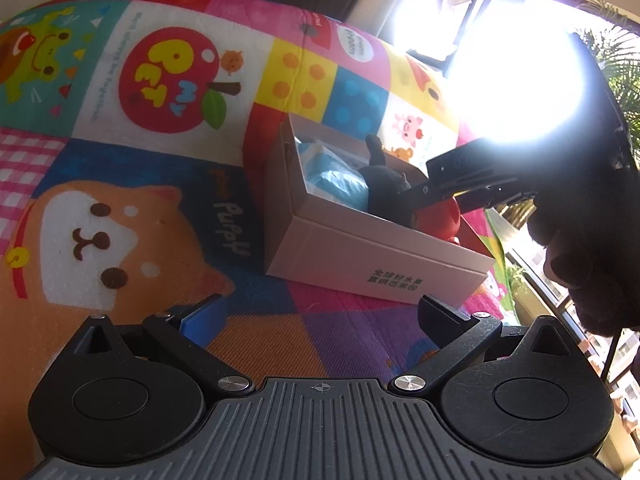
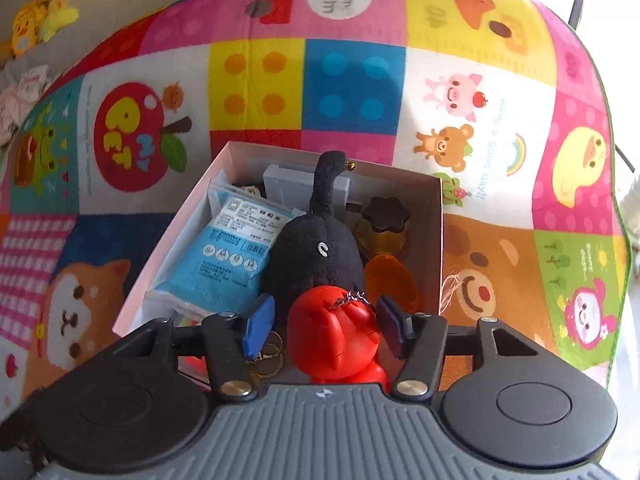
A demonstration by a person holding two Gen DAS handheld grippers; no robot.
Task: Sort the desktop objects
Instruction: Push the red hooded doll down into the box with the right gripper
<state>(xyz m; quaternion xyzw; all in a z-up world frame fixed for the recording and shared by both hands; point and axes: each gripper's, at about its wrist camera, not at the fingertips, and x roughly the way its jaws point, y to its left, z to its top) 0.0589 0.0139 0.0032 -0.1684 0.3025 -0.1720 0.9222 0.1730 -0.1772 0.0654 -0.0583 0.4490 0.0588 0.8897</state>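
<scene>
The right gripper (image 2: 326, 326) hangs over the near end of the white cardboard box (image 2: 168, 236), its 2 blue pads parted either side of a red toy figure (image 2: 334, 340) without pressing it. Beyond that in the box lie a black plush cat (image 2: 320, 248), a blue packet (image 2: 224, 256) and an amber jar (image 2: 384, 224). The left gripper (image 1: 320, 316) stands wide open and empty above the cartoon play mat (image 1: 140, 160), short of the box.
</scene>
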